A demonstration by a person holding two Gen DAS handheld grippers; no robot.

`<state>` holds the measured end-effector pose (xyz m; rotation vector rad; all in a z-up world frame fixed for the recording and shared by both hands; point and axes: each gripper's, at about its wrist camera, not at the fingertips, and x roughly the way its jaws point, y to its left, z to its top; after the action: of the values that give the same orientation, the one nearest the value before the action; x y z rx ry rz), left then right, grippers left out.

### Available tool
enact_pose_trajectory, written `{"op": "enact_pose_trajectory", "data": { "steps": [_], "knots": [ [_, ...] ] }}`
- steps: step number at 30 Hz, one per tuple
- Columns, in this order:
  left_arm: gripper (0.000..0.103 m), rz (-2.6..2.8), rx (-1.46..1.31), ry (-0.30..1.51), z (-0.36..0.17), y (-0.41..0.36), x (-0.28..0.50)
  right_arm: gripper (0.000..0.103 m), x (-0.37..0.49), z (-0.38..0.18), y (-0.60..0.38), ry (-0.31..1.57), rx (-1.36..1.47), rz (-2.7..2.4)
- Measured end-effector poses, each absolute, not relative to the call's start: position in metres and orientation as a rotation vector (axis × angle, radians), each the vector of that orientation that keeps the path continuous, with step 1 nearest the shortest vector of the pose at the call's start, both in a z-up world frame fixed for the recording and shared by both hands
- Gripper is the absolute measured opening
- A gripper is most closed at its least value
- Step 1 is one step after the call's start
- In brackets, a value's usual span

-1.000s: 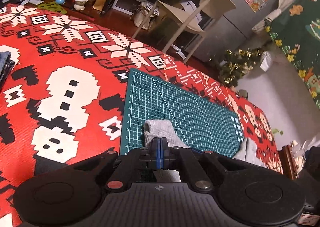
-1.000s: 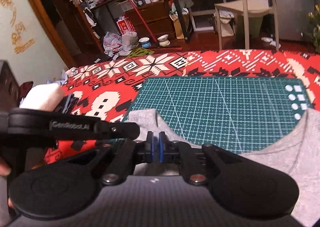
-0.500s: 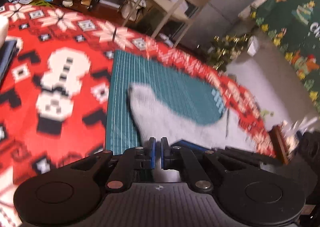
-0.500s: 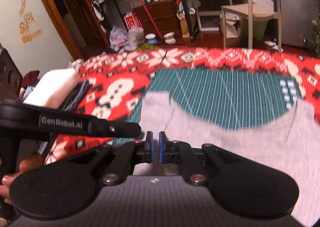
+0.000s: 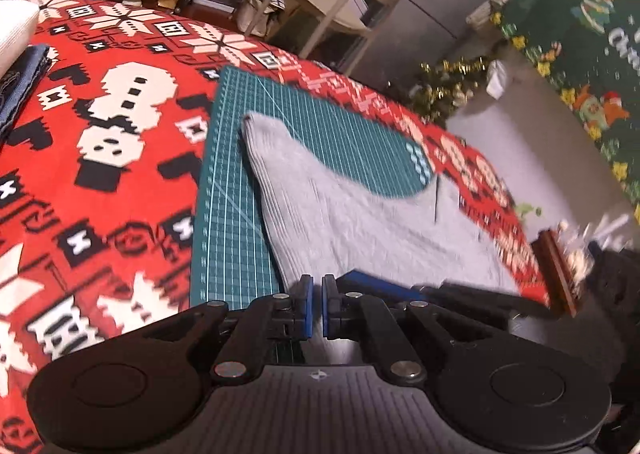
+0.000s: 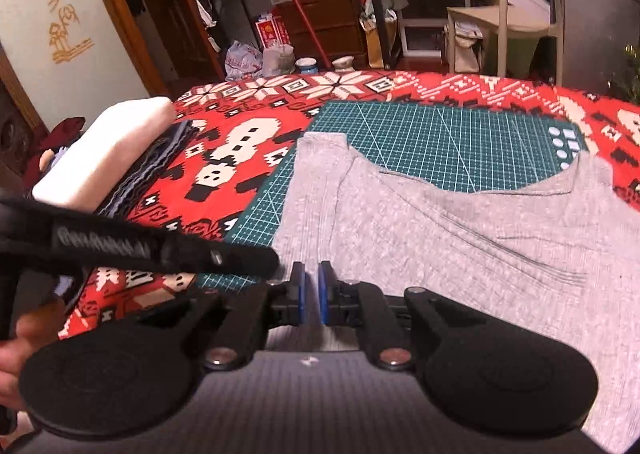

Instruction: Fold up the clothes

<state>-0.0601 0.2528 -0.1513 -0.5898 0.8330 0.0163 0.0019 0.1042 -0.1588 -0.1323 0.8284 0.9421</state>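
A grey knit garment [image 6: 440, 234] lies spread over the green cutting mat [image 6: 440, 141], one strap end reaching the mat's far left part. My right gripper [image 6: 311, 274] is shut on the garment's near edge, cloth pinched between the blue pads. My left gripper [image 5: 316, 286] is likewise shut on the grey garment [image 5: 340, 213] near its left side. The left gripper's black body [image 6: 120, 250] crosses the right wrist view at the left, held by a hand [image 6: 24, 338]. Part of the right gripper [image 5: 440, 290] shows just right of the left one.
A red patterned cloth [image 5: 100, 173] covers the table. A folded white piece [image 6: 104, 149] lies on dark blue folded clothes [image 6: 160, 161] at the left. Beyond the table stand a pale chair [image 6: 516, 13], cluttered shelves and a floor with bags and cups.
Both grippers have drawn back toward the table's near edge with the grey garment, pulling much more of it out over the green mat. The white folded piece has come into view.
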Motion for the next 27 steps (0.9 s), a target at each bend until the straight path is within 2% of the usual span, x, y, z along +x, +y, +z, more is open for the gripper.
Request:
{"op": "enact_pose_trajectory", "data": {
  "steps": [15, 27],
  "knots": [
    [0.004, -0.008, -0.552, 0.883, -0.156, 0.221, -0.108, 0.009, -0.049, -0.159, 0.070, 0.848, -0.187, 0.955],
    [0.004, -0.019, -0.434, 0.843, -0.145, 0.201, -0.133, 0.009, -0.073, -0.163, 0.028, 0.837, -0.156, 0.911]
  ]
}}
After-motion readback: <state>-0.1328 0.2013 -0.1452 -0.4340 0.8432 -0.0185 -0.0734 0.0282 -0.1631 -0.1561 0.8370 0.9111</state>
